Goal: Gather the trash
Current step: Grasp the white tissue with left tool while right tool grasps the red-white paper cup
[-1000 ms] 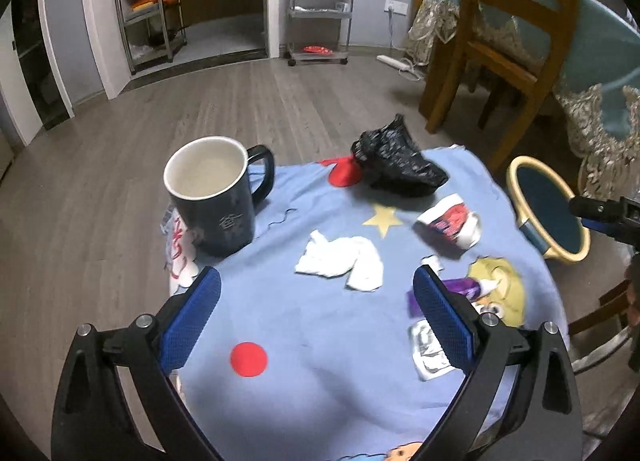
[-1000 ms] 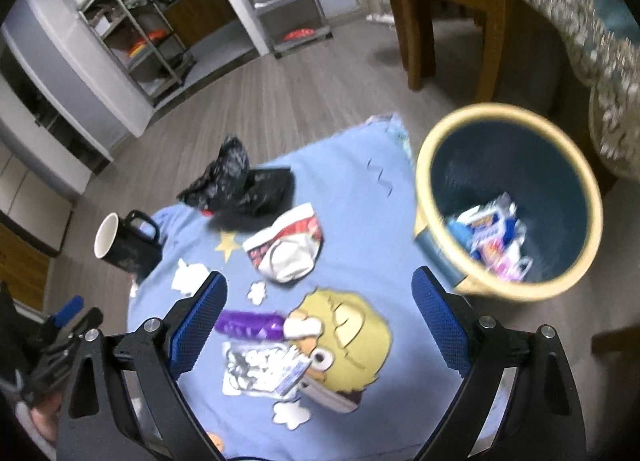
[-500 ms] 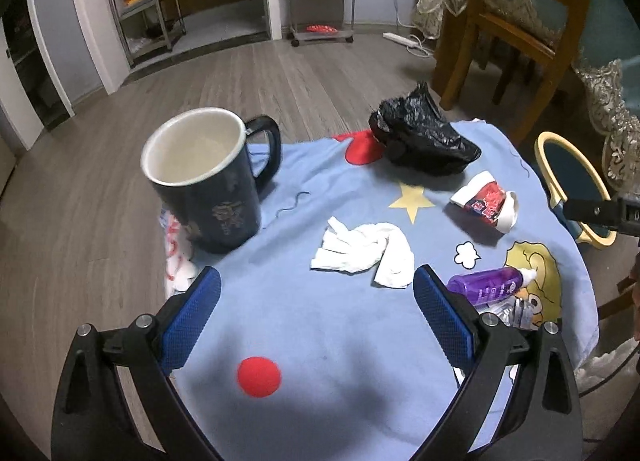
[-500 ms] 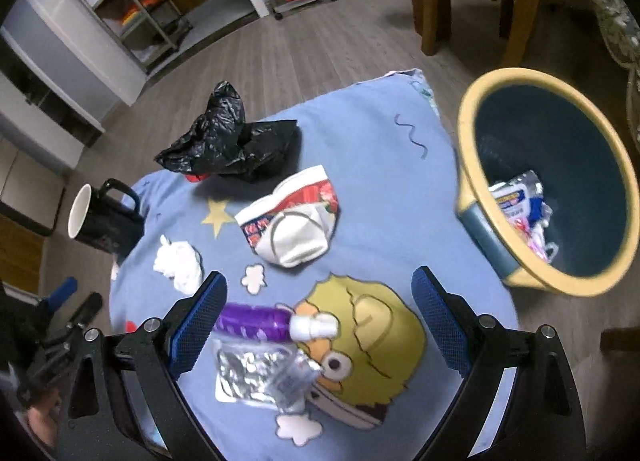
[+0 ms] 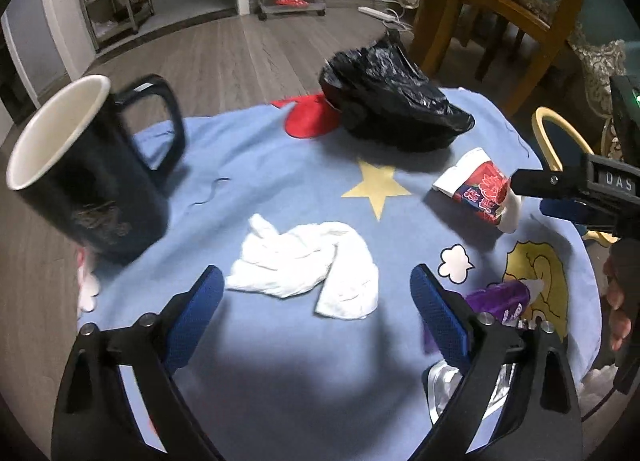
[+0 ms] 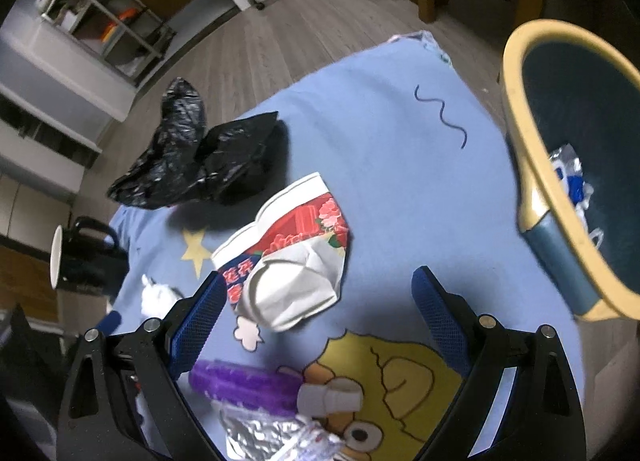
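Currently both claws are held wide, nothing gripped. Left gripper (image 5: 316, 293) is framed around the white tissue (image 5: 308, 269) on the blue cartoon cloth (image 5: 280, 165); mug (image 5: 80, 177) far left. Right gripper (image 6: 316, 297) is set over the crushed cup (image 6: 288, 261); bin (image 6: 532, 189) right, wood floor (image 5: 240, 45) beyond.

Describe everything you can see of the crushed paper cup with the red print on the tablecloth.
The crushed white paper cup with red floral print lies on its side on the blue cartoon tablecloth, flattened and creased, its white base facing the right wrist camera and its open rim toward the black plastic bag. It lies apart from the bag. The open right hand-held gripper frames it without visible contact; its left finger overlaps the cup's edge.
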Demonstrator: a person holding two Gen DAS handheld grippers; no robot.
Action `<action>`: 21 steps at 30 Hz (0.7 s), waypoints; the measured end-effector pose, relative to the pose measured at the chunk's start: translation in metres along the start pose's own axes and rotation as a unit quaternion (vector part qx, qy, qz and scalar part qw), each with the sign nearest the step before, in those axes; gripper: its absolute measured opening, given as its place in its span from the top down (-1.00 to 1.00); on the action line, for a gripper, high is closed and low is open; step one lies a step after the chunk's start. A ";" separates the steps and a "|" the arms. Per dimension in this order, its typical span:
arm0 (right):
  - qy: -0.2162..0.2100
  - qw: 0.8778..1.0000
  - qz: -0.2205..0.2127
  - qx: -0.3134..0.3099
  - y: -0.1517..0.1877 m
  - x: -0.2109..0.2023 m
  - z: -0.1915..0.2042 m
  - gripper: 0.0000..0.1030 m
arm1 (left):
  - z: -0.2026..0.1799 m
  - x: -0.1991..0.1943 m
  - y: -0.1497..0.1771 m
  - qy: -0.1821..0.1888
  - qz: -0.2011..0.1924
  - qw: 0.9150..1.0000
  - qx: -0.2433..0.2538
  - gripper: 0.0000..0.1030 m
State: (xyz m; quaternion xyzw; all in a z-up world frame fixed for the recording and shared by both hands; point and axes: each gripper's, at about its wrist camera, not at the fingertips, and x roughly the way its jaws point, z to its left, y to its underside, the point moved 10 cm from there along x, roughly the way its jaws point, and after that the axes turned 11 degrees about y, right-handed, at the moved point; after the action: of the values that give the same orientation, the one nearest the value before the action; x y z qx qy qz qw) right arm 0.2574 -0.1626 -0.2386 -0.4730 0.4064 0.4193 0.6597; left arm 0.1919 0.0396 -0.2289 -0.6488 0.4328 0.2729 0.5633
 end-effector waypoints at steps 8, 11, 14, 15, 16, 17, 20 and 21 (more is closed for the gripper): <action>0.004 1.000 0.012 0.004 0.002 0.019 0.007 -0.64 | 0.002 0.024 0.010 -0.010 0.036 0.999 0.012 -0.24; 0.027 1.000 0.006 -0.012 0.001 0.018 0.006 -0.12 | 0.004 0.026 0.013 -0.017 0.043 0.999 0.019 0.00; 0.029 0.999 0.007 -0.017 0.003 0.018 0.006 -0.08 | 0.006 0.024 0.013 -0.027 0.043 0.998 0.024 0.38; 0.030 0.999 0.007 -0.020 0.002 0.017 0.006 -0.07 | 0.006 0.023 0.013 -0.028 0.043 0.998 0.024 0.42; 0.030 0.999 0.006 -0.022 0.003 0.017 0.007 -0.06 | 0.004 0.023 0.012 -0.025 0.045 0.998 0.025 0.52; 0.029 0.999 0.005 -0.023 0.003 0.015 0.007 0.02 | 0.002 0.022 0.012 -0.023 0.046 0.998 0.028 0.58; 0.031 0.999 -0.001 -0.025 -0.001 0.007 0.004 0.03 | -0.005 0.020 0.012 -0.022 0.048 0.998 0.046 0.68; 0.031 0.999 -0.004 -0.024 -0.002 0.005 0.004 0.04 | -0.008 0.018 0.012 -0.022 0.048 0.997 0.051 0.69</action>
State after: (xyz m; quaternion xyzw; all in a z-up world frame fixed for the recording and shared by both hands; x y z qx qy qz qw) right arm 0.2610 -0.1585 -0.2422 -0.5035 0.4145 0.4114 0.6367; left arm 0.1895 0.0276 -0.2486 -0.5915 0.4645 0.2909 0.5914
